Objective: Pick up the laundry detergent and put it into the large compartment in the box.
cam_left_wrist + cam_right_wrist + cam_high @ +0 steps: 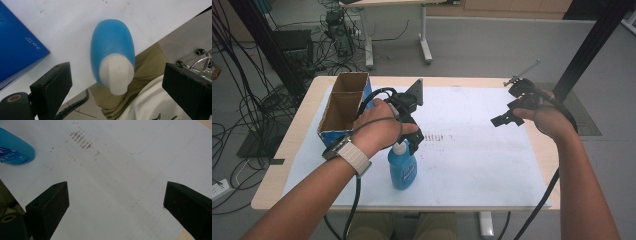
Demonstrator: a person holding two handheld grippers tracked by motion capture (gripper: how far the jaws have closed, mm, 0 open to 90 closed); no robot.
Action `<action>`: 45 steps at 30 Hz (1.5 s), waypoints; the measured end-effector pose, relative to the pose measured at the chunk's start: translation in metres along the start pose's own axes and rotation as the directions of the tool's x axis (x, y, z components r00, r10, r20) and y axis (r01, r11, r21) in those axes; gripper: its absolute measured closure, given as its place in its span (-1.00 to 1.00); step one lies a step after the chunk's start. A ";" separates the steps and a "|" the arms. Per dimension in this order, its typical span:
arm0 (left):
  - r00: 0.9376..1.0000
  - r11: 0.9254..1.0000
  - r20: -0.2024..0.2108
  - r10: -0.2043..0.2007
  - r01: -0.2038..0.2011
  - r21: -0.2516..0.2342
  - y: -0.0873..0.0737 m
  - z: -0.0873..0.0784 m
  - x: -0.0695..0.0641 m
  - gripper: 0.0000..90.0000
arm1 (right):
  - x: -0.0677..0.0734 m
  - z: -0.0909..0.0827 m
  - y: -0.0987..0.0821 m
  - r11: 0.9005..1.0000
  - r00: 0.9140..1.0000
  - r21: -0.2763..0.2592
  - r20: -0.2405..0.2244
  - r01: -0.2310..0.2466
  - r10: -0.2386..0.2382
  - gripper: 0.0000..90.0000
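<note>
The blue bottle [402,169] stands upright near the front edge of the desk [472,150], just beside the open cardboard box [343,102]. The left tongs [414,136] hover directly above its white cap [116,73], jaws spread wide on either side, not touching; the grasp is not yet made. Farther right, the right tongs [504,119] are released, held above bare desk, well apart.

Small pale lettering is showing on the blue box [17,47] left of the left tongs' jaws, too blurred to read. The blue bottle [402,170] is carrying a label with unreadable print.
</note>
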State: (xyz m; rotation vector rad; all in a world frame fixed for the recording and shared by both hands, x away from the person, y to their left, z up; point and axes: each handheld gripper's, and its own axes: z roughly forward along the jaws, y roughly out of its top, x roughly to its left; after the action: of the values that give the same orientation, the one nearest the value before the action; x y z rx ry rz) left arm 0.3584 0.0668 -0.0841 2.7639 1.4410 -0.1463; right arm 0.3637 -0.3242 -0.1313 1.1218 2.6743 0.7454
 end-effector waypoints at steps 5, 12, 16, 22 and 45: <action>1.000 1.000 0.002 -0.002 0.002 -0.003 -0.001 0.000 0.000 -0.79 | 0.000 0.000 -0.001 1.000 1.000 -0.001 -0.001 -0.002 0.002 -0.86; 1.000 1.000 0.000 0.002 -0.002 -0.001 -0.001 0.000 -0.001 -0.79 | 0.000 0.000 -0.001 1.000 1.000 0.000 -0.002 -0.002 0.002 -0.86; 1.000 1.000 0.004 -0.002 0.002 -0.002 -0.001 0.001 0.000 -0.79 | 0.001 -0.001 -0.002 1.000 1.000 -0.003 -0.001 -0.001 0.001 -0.86; 1.000 1.000 0.004 -0.004 0.004 -0.005 -0.002 0.001 -0.001 -0.79 | 0.000 -0.001 -0.003 1.000 1.000 -0.004 -0.002 -0.003 0.003 -0.86; 1.000 1.000 0.002 -0.003 0.003 -0.011 -0.002 0.001 -0.003 -0.79 | 0.000 -0.001 -0.007 1.000 1.000 -0.009 -0.003 -0.004 0.004 -0.87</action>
State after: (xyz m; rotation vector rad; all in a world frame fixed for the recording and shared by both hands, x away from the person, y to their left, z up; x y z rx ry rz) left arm 0.3551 0.0658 -0.0853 2.7518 1.4417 -0.1403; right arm 0.3590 -0.3281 -0.1338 1.1258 2.6692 0.7592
